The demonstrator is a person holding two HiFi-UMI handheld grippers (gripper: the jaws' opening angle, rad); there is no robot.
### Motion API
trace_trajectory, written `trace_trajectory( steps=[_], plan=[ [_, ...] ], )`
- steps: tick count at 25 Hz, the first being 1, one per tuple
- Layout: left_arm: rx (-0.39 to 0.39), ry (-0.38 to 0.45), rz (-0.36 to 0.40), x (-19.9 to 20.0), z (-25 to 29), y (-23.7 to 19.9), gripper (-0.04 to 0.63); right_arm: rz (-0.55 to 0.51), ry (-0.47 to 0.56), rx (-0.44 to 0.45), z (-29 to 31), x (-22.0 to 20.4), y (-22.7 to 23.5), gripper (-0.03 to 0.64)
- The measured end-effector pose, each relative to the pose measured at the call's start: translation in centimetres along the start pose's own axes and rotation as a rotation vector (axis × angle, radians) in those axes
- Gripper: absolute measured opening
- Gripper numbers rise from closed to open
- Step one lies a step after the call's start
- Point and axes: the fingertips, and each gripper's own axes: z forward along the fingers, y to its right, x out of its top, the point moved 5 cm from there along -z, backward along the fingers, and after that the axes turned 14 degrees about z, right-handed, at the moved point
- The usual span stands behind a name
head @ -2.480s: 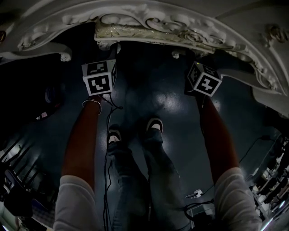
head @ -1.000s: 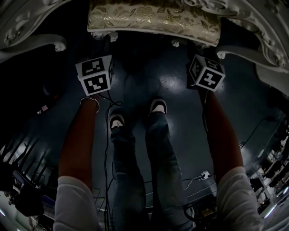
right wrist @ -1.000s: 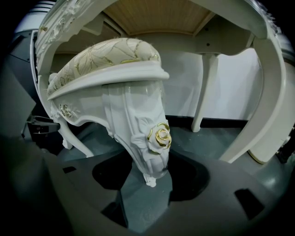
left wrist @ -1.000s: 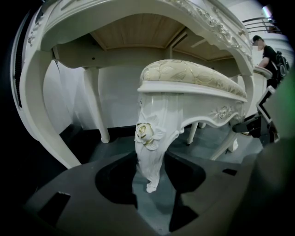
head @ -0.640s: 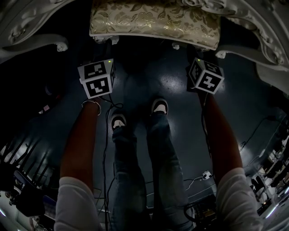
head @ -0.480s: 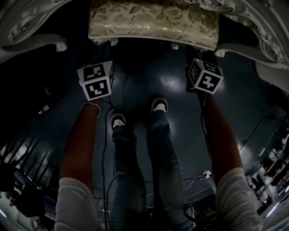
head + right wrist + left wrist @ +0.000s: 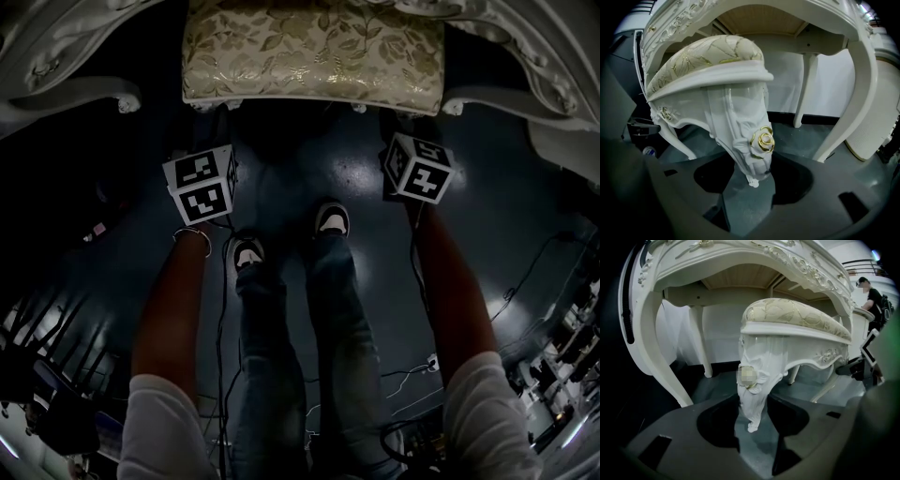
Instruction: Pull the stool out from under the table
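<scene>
Since each tool is gripping a leg, direction is what counts now. Left tool [image 7: 752,425] is clamped round the near white carved leg [image 7: 752,394] on its side, and right tool [image 7: 752,180] is clamped on the white leg with the gold rose [image 7: 747,150]. Just above and beyond both sits the white stool with the gold-leaf cushion [image 7: 314,47], long side running across from one tool to the other, so neither hand's nearer. Its far side looks tucked under the white ornate tabletop [image 7: 740,258], so I'd guess an even pull straight back, away from that.
</scene>
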Motion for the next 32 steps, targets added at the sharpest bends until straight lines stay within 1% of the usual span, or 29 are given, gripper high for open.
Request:
trace_trajectory(
  steps=[3,5,15,24,32],
  plan=[
    [-0.003,0.002,0.000,-1.3,-1.8,1.3,0.201,0.001,0.004,-0.003,-1.8,-1.8,0.7,0.239],
    [-0.003,-0.002,-0.002,-1.7,-2.4,1.6,0.201,-0.008,0.005,-0.001,-2.3,-2.2,0.7,0.239],
    [-0.002,-0.023,-0.025,-1.8,-2.9,2.0,0.201,-0.039,-0.022,0.013,-2.1,-1.6,0.9,0.239],
    [-0.009,-0.052,-0.024,-1.6,-3.1,1.9,0.201,-0.031,-0.042,0.012,-2.3,-1.6,0.9,0.241],
    [-0.004,-0.067,-0.045,-1.7,-3.2,2.1,0.201,-0.038,-0.061,0.021,-2.0,-1.4,1.0,0.241]
  ],
)
